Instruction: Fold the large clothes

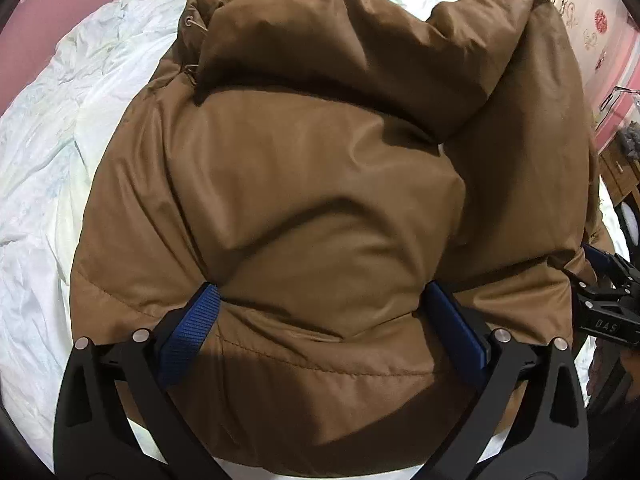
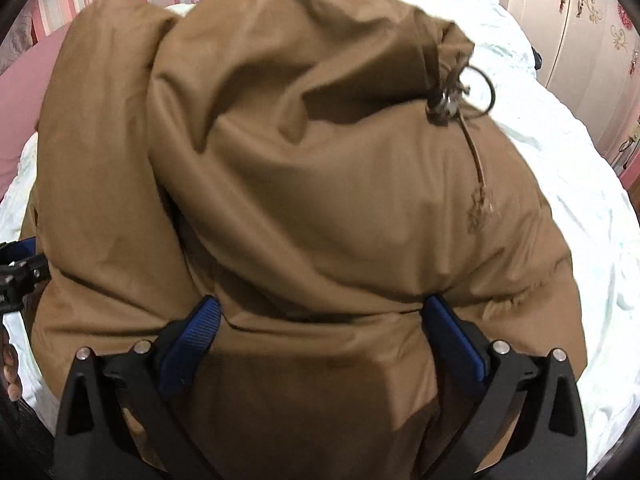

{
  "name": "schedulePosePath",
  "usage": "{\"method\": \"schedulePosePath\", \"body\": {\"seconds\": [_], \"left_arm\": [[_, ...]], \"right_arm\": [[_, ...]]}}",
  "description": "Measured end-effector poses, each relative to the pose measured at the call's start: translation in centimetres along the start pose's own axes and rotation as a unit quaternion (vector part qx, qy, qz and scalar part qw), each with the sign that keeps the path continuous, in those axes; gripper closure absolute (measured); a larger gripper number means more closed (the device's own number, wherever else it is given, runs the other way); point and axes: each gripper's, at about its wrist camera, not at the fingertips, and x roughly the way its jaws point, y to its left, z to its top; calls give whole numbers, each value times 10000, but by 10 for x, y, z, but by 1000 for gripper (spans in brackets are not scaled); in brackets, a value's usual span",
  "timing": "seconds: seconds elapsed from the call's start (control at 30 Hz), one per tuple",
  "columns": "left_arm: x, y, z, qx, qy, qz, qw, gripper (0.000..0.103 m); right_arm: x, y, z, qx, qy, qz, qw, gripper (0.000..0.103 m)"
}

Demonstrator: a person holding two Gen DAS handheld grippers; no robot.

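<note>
Both grippers grip the brown jacket's near edge on the bed.
Left gripper (image 1: 320,308) and right gripper (image 2: 320,316) each stand wide, apparently clamping the puffy jacket (image 1: 312,168); rumpled white bedding (image 2: 560,184) spreads beyond.

Brown jacket (image 1: 304,184) between the claws is smooth puffy cloth, slight sheen. White bedsheet (image 1: 44,184) past it looks crinkly matt. Finger pads (image 1: 188,332) are ribbed blue webbing.

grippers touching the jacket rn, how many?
2. Left gripper straddles the brown puffer jacket at its near edge; right gripper does likewise further right, on the white duvet. Their closure is unclear.
</note>
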Motion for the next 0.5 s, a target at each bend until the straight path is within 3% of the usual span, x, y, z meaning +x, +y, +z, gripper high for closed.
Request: {"method": "schedulePosePath", "body": {"seconds": [0.23,0.37,0.5], "left_arm": [[7,6,51,-143,158,33,9998,3],[19,1,86,4,246,243,9994,3],[40,-1,122,109,596,486,9970,3]], "right_arm": [[5,8,51,25,-24,-10,10000,1],[17,17,84,-200,167,-72,9996,1],[30,26,120,-414,397,-159,9982,1]]}}
